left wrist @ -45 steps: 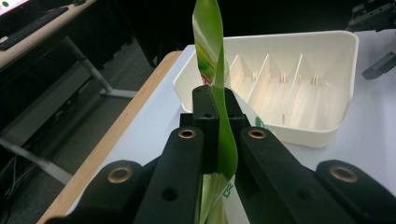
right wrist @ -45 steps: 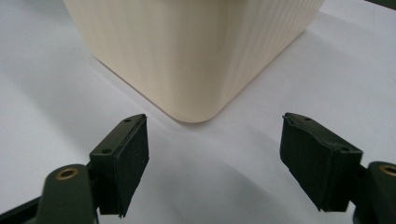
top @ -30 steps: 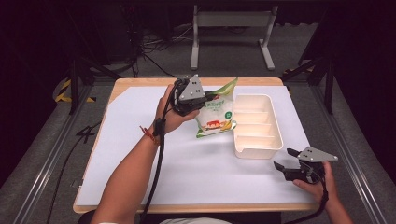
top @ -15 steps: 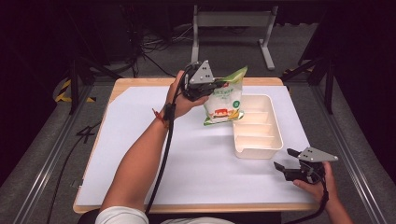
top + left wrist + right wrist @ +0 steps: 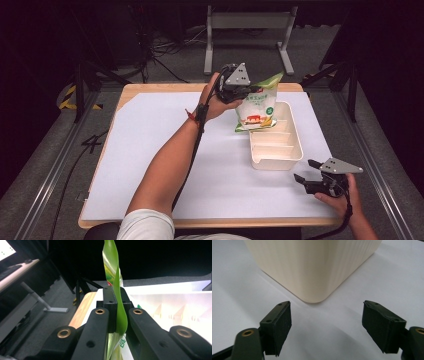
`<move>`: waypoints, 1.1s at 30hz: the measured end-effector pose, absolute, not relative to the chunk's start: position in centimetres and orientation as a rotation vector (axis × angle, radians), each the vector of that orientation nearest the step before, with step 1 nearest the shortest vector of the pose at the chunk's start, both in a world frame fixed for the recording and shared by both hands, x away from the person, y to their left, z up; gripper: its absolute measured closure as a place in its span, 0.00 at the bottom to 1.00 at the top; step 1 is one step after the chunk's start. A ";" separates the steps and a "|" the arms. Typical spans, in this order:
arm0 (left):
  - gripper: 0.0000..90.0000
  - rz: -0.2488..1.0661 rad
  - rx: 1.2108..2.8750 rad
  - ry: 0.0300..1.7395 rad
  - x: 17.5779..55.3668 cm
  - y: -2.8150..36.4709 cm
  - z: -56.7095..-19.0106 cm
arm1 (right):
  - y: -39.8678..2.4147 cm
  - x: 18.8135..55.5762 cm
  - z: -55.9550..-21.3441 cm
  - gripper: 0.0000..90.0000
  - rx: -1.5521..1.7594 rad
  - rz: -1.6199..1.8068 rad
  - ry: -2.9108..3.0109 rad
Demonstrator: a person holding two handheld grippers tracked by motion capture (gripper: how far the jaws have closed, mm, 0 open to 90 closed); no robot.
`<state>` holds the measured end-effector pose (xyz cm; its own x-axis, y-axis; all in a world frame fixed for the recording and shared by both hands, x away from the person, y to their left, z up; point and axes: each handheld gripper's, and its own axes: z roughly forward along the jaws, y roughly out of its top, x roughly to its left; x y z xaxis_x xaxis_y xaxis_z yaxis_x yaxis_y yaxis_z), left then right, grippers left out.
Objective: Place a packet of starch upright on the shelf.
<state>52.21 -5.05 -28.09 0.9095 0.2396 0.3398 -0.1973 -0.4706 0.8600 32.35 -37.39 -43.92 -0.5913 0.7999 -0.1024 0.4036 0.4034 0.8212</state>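
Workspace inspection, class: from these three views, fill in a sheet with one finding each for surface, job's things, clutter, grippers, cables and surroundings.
Surface: white sheet covering a wooden table.
Job's things: green-and-white snack bag held up over the far end of the cream divided tray; the tray's compartments look empty.
Clutter: nothing seen.
Grippers: left gripper shut on the bag's top edge; right gripper open, near the tray's near corner, holding nothing.
Cables: black cable trailing along the left forearm; more on the floor.
Surroundings: dark room, grey metal stand beyond the table.
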 end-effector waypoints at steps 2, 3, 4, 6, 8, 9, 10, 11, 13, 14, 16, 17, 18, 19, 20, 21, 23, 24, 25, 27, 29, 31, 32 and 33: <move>0.99 0.508 1.999 0.024 52.3 -5.7 -28.3 | -37.5 32.3 -43.9 0.26 1.027 1.079 2.173; 0.99 0.501 1.998 0.016 52.4 -5.9 -28.4 | -37.5 32.3 -43.9 0.26 1.029 1.080 2.172; 0.99 0.501 1.997 0.017 52.5 -6.2 -28.5 | -37.5 32.3 -43.9 0.26 1.031 1.080 2.172; 0.99 0.492 1.999 0.015 52.6 -6.7 -28.6 | -37.5 32.3 -44.0 0.26 1.032 1.078 2.172; 0.99 0.484 1.998 0.014 52.7 -7.2 -28.7 | -37.5 32.2 -44.0 0.26 1.033 1.079 2.171; 0.99 0.480 1.995 0.014 52.8 -7.4 -28.8 | -37.6 32.2 -44.0 0.26 1.034 1.079 2.171; 0.99 0.477 1.996 0.011 52.8 -7.6 -28.8 | -37.6 32.2 -44.0 0.26 1.034 1.078 2.170; 0.99 0.475 1.995 0.011 52.8 -7.8 -28.9 | -37.6 32.2 -44.0 0.26 1.035 1.077 2.170; 0.99 0.471 1.988 0.012 52.8 -8.2 -28.9 | -37.6 32.2 -43.9 0.26 1.032 1.077 2.171; 0.99 0.467 1.987 0.013 52.8 -8.4 -28.9 | -37.6 32.1 -43.9 0.26 1.032 1.077 2.172; 0.99 0.466 1.986 0.014 52.9 -8.7 -29.0 | -37.6 32.1 -44.0 0.26 1.034 1.077 2.172; 0.99 0.461 1.987 0.012 53.0 -9.0 -29.0 | -37.6 32.1 -44.0 0.26 1.034 1.077 2.172; 0.99 0.460 1.985 0.009 53.0 -9.1 -29.0 | -37.6 32.1 -44.0 0.26 1.034 1.076 2.172; 0.99 0.462 1.987 0.010 53.0 -9.4 -29.1 | -37.6 32.1 -44.0 0.26 1.032 1.078 2.172; 0.99 0.461 1.989 0.010 53.0 -9.6 -29.1 | -37.6 32.1 -43.9 0.26 1.031 1.076 2.171; 0.99 0.453 1.987 0.007 53.0 -9.7 -29.2 | -37.6 32.1 -43.9 0.26 1.032 1.079 2.171; 0.99 0.447 1.983 0.014 53.0 -10.0 -29.5 | -37.6 32.1 -44.0 0.26 1.035 1.079 2.170; 0.99 0.447 1.983 0.014 53.0 -10.0 -29.5 | -37.6 32.1 -44.0 0.26 1.035 1.079 2.170; 0.99 0.434 1.972 0.017 53.0 -10.3 -29.6 | -37.7 32.1 -44.0 0.26 1.035 1.079 2.170; 0.99 0.433 1.965 0.019 53.0 -10.5 -29.8 | -37.6 32.1 -44.0 0.26 1.035 1.077 2.172; 0.99 0.429 1.965 0.024 53.0 -10.6 -29.8 | -37.6 32.0 -44.0 0.26 1.033 1.077 2.173; 0.99 0.427 1.957 0.034 53.0 -11.0 -29.9 | -37.6 32.0 -44.0 0.26 1.033 1.077 2.173; 0.99 0.422 1.953 0.035 53.0 -11.0 -29.9 | -37.6 32.0 -44.0 0.26 1.034 1.077 2.172; 0.99 0.416 1.951 0.037 53.0 -11.0 -29.9 | -37.6 32.0 -44.0 0.26 1.035 1.077 2.172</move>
